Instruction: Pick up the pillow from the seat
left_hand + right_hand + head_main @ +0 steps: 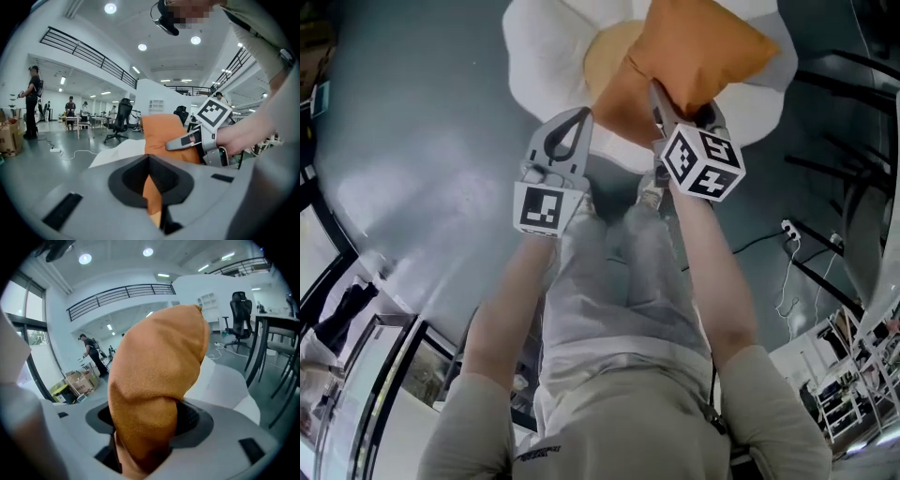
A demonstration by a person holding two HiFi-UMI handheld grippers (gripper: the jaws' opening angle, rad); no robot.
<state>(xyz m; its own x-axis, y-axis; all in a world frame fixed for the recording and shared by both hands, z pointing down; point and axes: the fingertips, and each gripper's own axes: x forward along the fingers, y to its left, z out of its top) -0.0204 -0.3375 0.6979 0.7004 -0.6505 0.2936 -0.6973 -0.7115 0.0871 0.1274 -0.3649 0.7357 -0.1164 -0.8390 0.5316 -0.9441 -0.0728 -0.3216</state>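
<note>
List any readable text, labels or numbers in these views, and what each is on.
No readable text in any view.
On the left gripper, the cube: square marker patterns only, no characters.
On the right gripper, its cube: the same.
Small dark print on the person's clothing: too small to read.

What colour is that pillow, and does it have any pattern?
The pillow is plain orange, no pattern. It shows best in the right gripper view.
</note>
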